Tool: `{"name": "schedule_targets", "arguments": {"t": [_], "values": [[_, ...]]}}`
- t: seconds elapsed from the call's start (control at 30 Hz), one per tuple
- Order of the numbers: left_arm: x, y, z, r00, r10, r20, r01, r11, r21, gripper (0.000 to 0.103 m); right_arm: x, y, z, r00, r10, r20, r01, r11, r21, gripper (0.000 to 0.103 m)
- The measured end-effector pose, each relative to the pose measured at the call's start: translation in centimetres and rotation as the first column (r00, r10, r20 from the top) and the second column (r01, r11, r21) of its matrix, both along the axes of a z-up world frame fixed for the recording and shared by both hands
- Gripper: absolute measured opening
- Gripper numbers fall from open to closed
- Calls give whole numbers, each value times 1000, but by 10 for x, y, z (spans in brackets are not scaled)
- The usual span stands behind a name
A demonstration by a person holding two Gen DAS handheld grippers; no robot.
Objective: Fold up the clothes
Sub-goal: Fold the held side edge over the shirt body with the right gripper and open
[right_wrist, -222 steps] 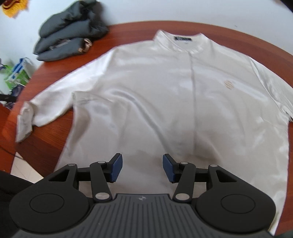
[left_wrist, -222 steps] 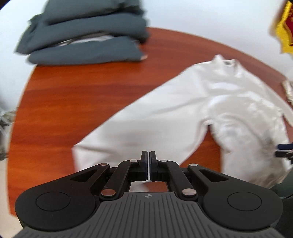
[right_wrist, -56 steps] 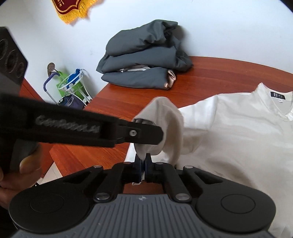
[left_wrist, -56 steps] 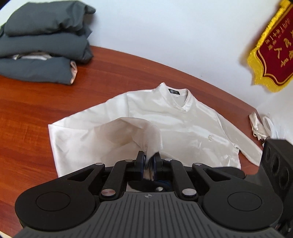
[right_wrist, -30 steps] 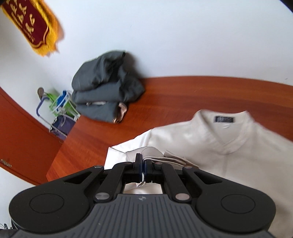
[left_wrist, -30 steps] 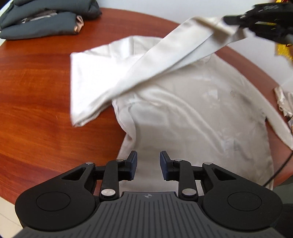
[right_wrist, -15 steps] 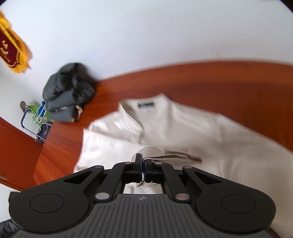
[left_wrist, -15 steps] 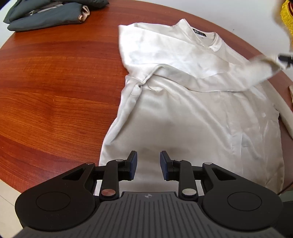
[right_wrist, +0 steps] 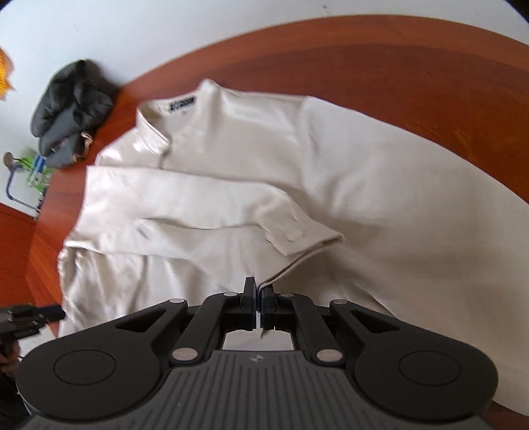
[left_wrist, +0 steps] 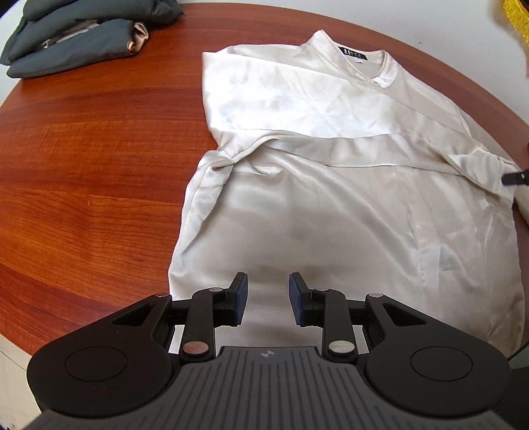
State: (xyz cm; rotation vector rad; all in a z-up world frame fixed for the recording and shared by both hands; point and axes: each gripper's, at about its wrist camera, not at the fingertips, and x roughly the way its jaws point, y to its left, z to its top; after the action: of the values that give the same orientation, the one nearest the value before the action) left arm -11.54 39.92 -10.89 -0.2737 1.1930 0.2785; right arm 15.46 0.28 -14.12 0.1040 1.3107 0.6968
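The left gripper [left_wrist: 267,299] hangs over the shirt's [left_wrist: 330,198] hem with its jaws spread and nothing between them. Only the left view shows the shirt whole: it lies flat on the table [left_wrist: 99,149], collar away from the camera, one sleeve [left_wrist: 363,149] folded straight across the chest. At that view's right edge a dark tip of the right gripper [left_wrist: 514,178] shows at the sleeve's end; whether it grips cannot be told from there.

The right view settles it. The right gripper [right_wrist: 258,299] has its jaws pressed together on a thin edge of cloth at the cuff [right_wrist: 304,239], which lies just beyond the fingertips with one pale button showing. This view also catches the left gripper [right_wrist: 49,314] low at the left, over the shirt's [right_wrist: 363,182] lower edge.

The table is round, of red-brown wood. Farther off on it, well apart from the shirt, sits a pile of dark grey clothes [left_wrist: 82,33], blurred in the right view [right_wrist: 71,109]. Behind is a white wall [right_wrist: 165,33]. A yellow fringe [left_wrist: 515,16] hangs at the top right of the left view, and the right view shows a blue-framed trolley [right_wrist: 26,178] beyond the table.
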Motion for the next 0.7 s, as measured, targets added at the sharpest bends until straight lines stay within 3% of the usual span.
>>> {"name": "schedule_targets", "arguments": {"t": [0.33,0.47,0.63,0.7], "values": [[21,30,-9,998,68,10,-68,997,37,31,-1,-20,1,1000,-13,24,15,996,-87,3],[20,39,-11,995,100,5,-100,994,48,31,-3,-26,4,998,-19,59,25,993,-119,12],[15,43,-9,994,111,5,-112,993,43,31,-7,-39,14,993,-58,105,71,989,-128,14],[12,43,-6,994,112,7,-113,993,41,31,-12,-47,18,988,-89,125,105,986,-133,21]]}}
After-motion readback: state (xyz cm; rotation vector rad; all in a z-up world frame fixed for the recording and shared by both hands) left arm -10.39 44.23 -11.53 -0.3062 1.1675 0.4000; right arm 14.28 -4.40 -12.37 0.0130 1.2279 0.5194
